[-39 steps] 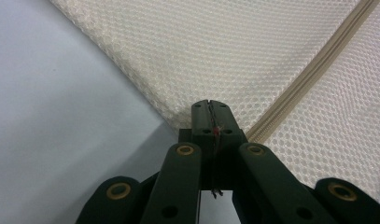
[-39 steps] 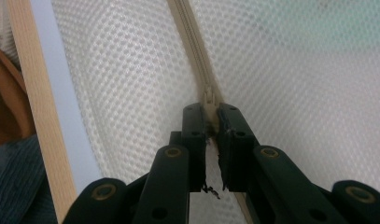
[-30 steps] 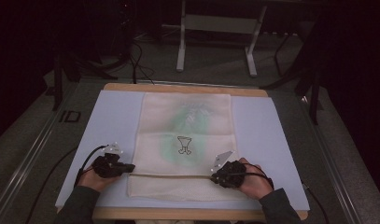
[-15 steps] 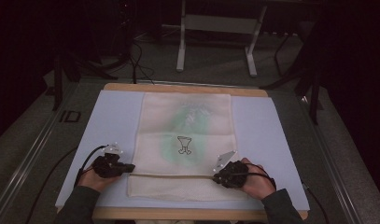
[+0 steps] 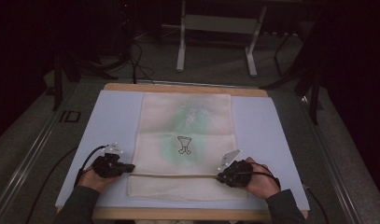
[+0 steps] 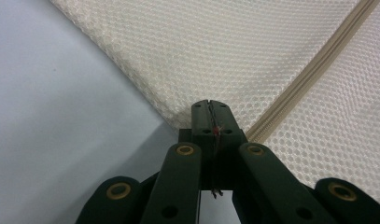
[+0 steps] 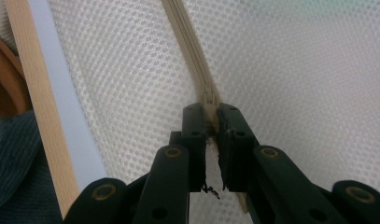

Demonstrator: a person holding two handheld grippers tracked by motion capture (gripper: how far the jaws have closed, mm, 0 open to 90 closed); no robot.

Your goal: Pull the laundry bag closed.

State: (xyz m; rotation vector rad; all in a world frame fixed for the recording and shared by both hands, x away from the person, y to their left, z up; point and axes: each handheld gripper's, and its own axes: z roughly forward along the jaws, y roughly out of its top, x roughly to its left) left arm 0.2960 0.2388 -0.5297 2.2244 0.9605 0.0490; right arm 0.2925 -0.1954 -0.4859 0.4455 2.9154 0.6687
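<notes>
So both grippers are clamped on the zipper (image 5: 173, 175) of the mesh laundry bag (image 5: 185, 140) lying flat mid-table: left gripper (image 5: 127, 167) pinching its left end, right gripper (image 5: 220, 176) gripping the zipper near its right end. Looks like unzipping time; next, the right one slides left along it while the left anchors.

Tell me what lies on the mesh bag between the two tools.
In the high view, the beige zipper runs straight from the left tool to the right tool, across the cream mesh laundry bag.
</notes>
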